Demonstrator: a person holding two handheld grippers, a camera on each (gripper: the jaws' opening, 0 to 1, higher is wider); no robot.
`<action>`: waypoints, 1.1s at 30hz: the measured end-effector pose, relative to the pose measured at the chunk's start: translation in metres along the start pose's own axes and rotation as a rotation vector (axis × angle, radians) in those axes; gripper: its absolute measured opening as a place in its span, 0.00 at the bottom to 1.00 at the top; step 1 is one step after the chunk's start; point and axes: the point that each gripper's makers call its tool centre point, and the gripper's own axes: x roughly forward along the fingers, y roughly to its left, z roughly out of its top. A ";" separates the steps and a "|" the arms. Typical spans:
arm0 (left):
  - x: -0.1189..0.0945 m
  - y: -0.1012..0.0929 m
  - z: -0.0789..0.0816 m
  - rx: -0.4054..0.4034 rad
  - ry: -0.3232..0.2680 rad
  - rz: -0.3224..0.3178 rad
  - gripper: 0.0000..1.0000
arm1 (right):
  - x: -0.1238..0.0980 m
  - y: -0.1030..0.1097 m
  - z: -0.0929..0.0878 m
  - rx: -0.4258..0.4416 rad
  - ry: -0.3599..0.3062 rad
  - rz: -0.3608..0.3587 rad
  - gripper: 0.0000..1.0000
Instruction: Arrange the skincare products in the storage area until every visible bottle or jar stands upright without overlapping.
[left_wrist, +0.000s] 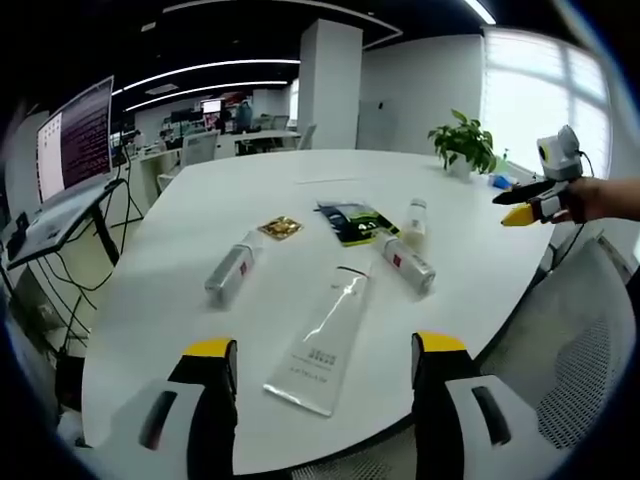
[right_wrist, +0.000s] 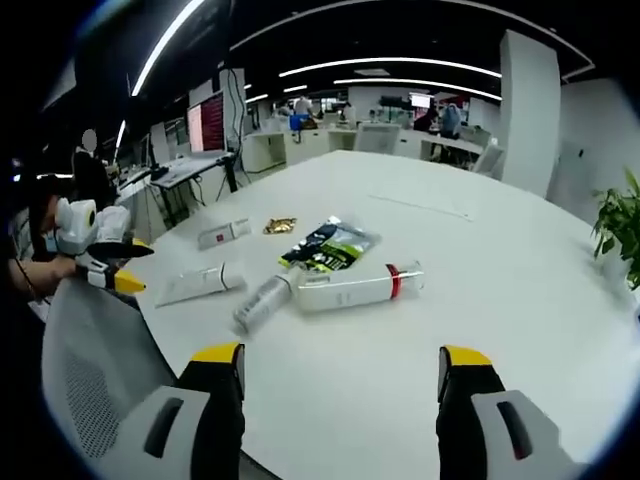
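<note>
**Products lying flat on the surface**

In the left gripper view we see a large tube (left_wrist: 323, 340) lying nearest us on the surface (left_wrist: 480, 270). A smaller tube (left_wrist: 231, 270) lies to its left, a bottle (left_wrist: 404, 262) to its right. Behind them lie a sachet (left_wrist: 281, 228) and a pouch (left_wrist: 355, 221); a plant (left_wrist: 463, 142) stands farthest right.

Flat white tube (left_wrist: 322, 340) lies on white counter (left_wrist: 200, 330), crimped end near edge, cap end pointing inward. Silver tube (left_wrist: 232, 268) lies flat beside it, red label on side. Silver-capped tube (left_wrist: 406, 262) (red band near cap) lies flat, close to dark green sachet (left_wrist: 352, 221) and small gold packet (left_wrist: 281, 228). Small clear bottle (left_wrist: 414, 216) upright just beyond. Right gripper view: large white bottle (right_wrist: 355, 286) with red band on its side, touching silver tube (right_wrist: 262, 301); none overlap fully.
</note>
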 end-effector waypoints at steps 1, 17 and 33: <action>0.000 0.000 -0.001 0.001 0.003 0.000 0.64 | 0.001 -0.003 -0.003 0.008 0.048 -0.021 0.76; 0.001 0.005 -0.005 -0.007 0.015 0.011 0.64 | 0.046 0.000 0.004 0.065 0.121 0.008 0.64; 0.000 0.002 -0.005 -0.006 0.029 0.010 0.63 | 0.099 -0.016 0.019 0.275 0.160 -0.078 0.60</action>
